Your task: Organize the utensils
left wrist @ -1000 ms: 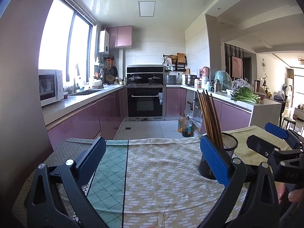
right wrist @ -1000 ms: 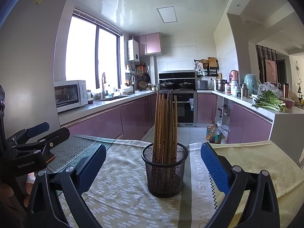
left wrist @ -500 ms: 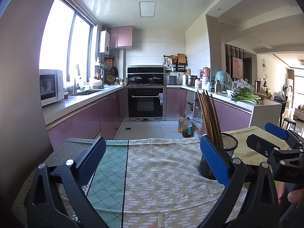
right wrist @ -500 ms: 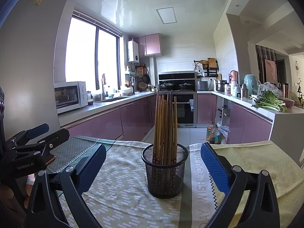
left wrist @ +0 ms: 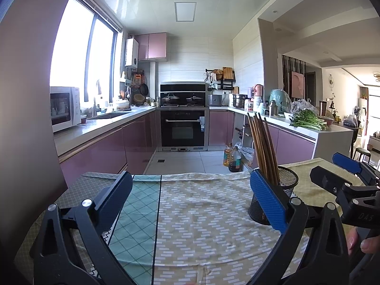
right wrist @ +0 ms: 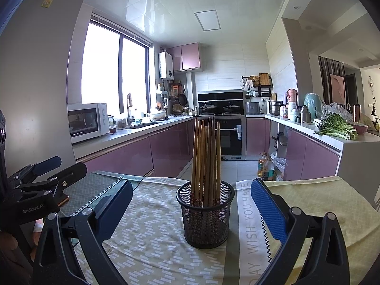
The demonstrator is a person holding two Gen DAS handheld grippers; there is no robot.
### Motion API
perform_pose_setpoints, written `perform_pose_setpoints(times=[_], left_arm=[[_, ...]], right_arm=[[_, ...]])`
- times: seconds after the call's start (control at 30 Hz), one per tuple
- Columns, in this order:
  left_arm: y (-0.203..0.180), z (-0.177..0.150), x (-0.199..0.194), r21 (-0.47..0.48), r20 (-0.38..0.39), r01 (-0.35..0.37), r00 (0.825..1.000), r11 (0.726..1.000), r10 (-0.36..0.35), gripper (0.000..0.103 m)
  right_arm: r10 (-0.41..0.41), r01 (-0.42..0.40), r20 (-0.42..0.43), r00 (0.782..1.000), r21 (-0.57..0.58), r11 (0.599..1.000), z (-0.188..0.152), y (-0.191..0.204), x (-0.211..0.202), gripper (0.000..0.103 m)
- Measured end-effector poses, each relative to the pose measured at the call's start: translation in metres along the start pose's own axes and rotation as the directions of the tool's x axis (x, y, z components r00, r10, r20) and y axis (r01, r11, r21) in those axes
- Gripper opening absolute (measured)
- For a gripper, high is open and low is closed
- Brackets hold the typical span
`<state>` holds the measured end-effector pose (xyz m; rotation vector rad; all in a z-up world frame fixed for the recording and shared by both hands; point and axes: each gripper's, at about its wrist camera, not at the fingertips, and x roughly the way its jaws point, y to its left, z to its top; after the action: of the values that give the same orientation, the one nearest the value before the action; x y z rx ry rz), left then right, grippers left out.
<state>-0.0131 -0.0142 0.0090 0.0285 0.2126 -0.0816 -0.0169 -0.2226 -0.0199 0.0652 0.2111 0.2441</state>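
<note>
A black mesh holder (right wrist: 205, 213) stands upright on the cloth-covered table (right wrist: 152, 237), with several wooden chopsticks (right wrist: 206, 156) standing in it. My right gripper (right wrist: 190, 201) is open and empty, its blue pads on either side of the holder, a little short of it. My left gripper (left wrist: 190, 199) is open and empty over the patterned cloth; the holder (left wrist: 285, 190) and chopsticks (left wrist: 262, 149) show behind its right finger. Each gripper also shows in the other's view: the right gripper (left wrist: 337, 175) and the left gripper (right wrist: 54, 168).
Table runners cover the table: teal diamond (left wrist: 133, 213), beige brick pattern (left wrist: 201, 213), and a yellow cloth (right wrist: 320, 204). Beyond the far table edge are the kitchen floor, oil bottles (left wrist: 232, 158), purple cabinets and an oven (left wrist: 182, 128).
</note>
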Motion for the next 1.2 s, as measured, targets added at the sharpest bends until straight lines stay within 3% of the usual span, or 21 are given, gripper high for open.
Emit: perform_pose_setpoints(times=[1.2], left_arm=[[-0.0012, -0.0011, -0.0014, -0.003, -0.008, -0.002, 1.000, 1.000, 0.002, 0.097]], right_arm=[[-0.006, 0.006, -0.005, 1.000, 0.011, 1.000, -0.0001, -0.0004, 0.0010, 0.096]])
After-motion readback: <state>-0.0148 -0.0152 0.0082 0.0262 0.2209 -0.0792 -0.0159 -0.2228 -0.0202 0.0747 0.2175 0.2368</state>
